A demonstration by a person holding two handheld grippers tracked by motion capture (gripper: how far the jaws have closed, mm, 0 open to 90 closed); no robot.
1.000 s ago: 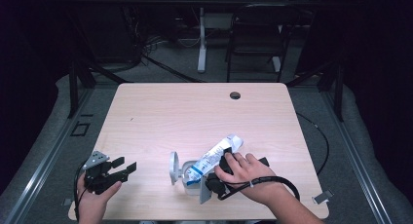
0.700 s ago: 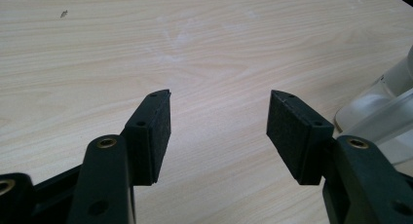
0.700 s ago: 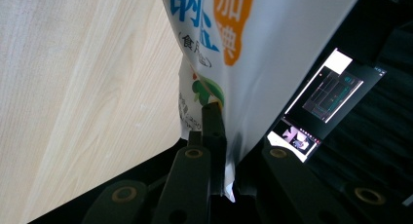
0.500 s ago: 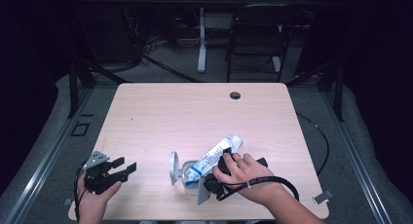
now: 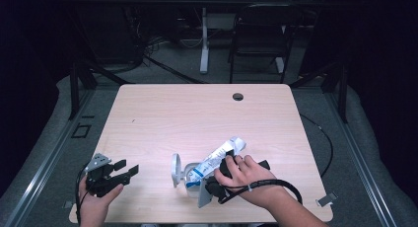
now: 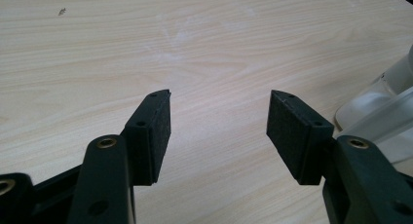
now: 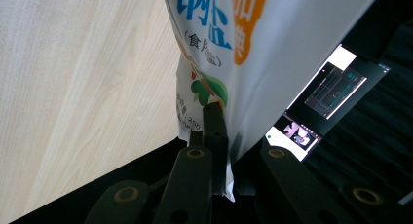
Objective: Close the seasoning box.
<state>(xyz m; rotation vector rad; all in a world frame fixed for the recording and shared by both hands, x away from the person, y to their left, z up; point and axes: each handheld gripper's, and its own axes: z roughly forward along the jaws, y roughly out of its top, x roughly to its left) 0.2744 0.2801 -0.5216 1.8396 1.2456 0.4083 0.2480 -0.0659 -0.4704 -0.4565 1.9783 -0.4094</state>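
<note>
A white pouch (image 5: 220, 157) with blue and orange print lies tilted near the table's front edge, its lower end over a small white container (image 5: 191, 181) whose round lid (image 5: 175, 170) stands open. My right gripper (image 5: 223, 167) is shut on the pouch; in the right gripper view its jaws (image 7: 229, 121) pinch the edge of the pouch (image 7: 272, 53). My left gripper (image 5: 126, 168) rests open at the front left with nothing between its jaws (image 6: 219, 117). The white container (image 6: 384, 107) shows at the right edge of the left gripper view.
The light wooden table (image 5: 197, 118) has a black round grommet (image 5: 238, 96) near its far edge. A cable (image 5: 325, 138) loops off the right side. A lit screen (image 7: 336, 83) shows in the dark beyond the table.
My right hand and the pouch have shifted very slightly to the left. The left gripper has not moved.
</note>
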